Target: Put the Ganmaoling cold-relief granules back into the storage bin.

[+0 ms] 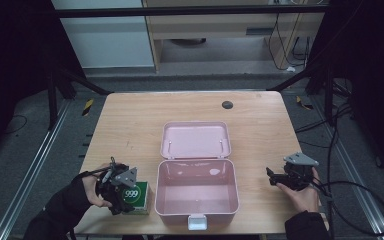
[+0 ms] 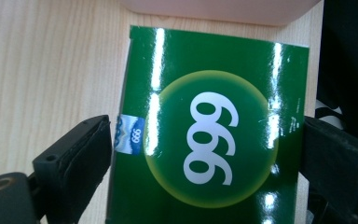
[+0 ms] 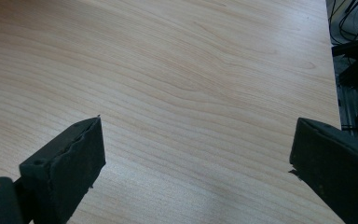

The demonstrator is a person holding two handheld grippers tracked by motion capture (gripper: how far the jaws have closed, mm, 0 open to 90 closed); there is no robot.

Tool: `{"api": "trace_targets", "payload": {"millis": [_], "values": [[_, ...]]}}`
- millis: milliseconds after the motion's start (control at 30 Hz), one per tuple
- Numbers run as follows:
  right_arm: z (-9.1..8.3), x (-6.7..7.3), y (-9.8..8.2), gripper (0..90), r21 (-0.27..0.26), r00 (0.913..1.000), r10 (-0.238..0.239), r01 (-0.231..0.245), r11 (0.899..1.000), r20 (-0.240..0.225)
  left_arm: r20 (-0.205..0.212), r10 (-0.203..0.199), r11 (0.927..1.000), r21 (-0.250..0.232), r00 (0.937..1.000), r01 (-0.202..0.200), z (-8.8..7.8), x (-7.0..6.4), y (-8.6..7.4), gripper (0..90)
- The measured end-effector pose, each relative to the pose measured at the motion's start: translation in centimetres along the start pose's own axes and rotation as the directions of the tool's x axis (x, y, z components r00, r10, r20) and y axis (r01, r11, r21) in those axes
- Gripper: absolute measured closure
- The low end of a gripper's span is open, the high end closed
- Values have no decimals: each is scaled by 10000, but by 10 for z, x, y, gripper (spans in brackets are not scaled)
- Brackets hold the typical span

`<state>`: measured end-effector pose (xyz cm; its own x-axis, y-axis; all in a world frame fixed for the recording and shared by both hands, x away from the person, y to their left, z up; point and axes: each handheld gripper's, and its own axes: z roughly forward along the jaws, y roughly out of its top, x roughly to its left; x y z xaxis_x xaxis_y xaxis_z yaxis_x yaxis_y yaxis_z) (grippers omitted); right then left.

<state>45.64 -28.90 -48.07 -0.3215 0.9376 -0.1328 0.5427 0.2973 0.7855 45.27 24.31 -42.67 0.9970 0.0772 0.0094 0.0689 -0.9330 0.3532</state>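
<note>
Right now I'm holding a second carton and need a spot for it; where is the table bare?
Bare wood lies behind the pink box's open lid, along the table's far edge, and right of the box toward the right gripper. The near-left corner is crowded: green carton between the left gripper's jaws.

A pink box (image 1: 197, 192) is seen open on the wooden table (image 1: 130, 120), lid laid back. A green carton marked 999 (image 1: 136, 199) lies just beside it, under the left gripper (image 1: 116, 189). The right gripper (image 1: 285, 176) is held well apart

"999" on green box (image 2: 209, 135)
</note>
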Motion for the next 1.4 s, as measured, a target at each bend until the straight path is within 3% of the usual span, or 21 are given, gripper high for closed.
{"api": "trace_targets", "payload": {"millis": [400,900,1400], "values": [[1,0,-1,36,36,10000,-13,13,10000,-23,262,-123,9998,155,9996,119,12,1,-2,84],[2,1,-1,39,128,10000,-68,69,9999,-54,298,-201,9998,103,9994,198,9,1,-3,137],[2,1,-2,47,153,9999,-22,25,9999,-157,290,-362,9991,-226,9989,369,-22,0,0,142]]}}
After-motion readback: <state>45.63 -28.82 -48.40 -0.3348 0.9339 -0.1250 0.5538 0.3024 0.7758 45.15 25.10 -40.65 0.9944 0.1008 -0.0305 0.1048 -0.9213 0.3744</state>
